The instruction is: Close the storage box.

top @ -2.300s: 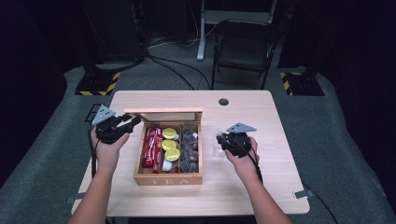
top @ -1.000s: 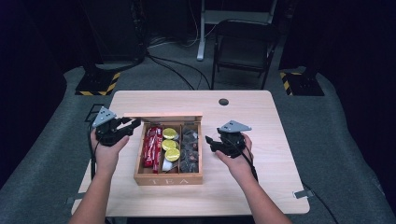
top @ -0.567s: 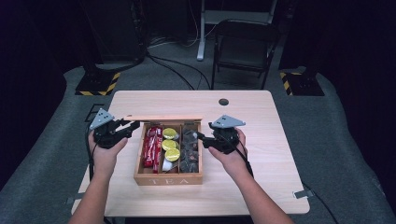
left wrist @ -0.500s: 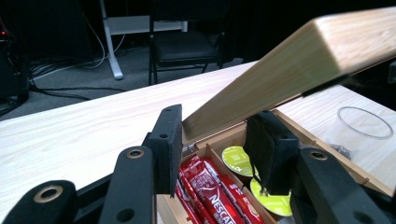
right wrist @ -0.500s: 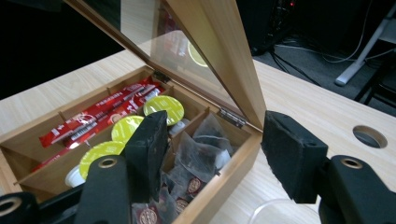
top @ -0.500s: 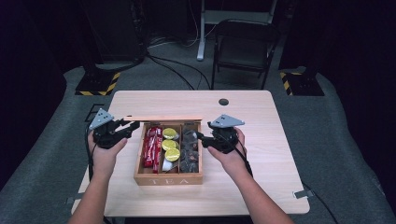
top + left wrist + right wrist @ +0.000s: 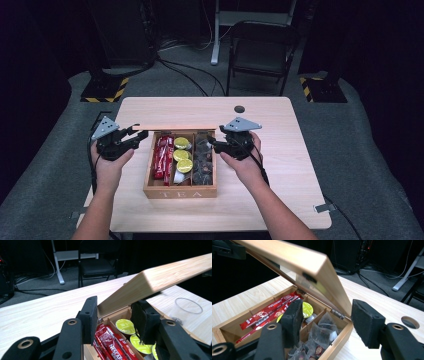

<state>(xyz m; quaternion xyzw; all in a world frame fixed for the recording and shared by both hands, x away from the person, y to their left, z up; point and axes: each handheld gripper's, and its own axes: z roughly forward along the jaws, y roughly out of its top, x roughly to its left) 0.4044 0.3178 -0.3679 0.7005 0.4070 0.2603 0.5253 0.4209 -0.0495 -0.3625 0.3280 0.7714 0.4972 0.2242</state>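
Left fingers point(image 7: 140, 322) are pinching the lid point(image 7: 175, 128) at 9 o'clock; right fingers point(image 7: 294, 315) are standing wide around its 3 o'clock edge, having just been closing.

Left hand-held gripper point(image 7: 113, 320) seen along its two black jaws, which stand to either side of the raised wooden lid's point(image 7: 160, 281) near corner, with the pads close against the lid's edge. The lid tilts up and away to the right above the open wooden box point(image 7: 113, 317). Inside lie red Nescafé sticks point(image 7: 112, 342) and yellow-green capsules point(image 7: 125, 326). The box rests on the pale table point(image 7: 45, 312); a clear round rim point(image 7: 188, 305) sits at right. A black chair point(image 7: 96, 265) stands beyond.
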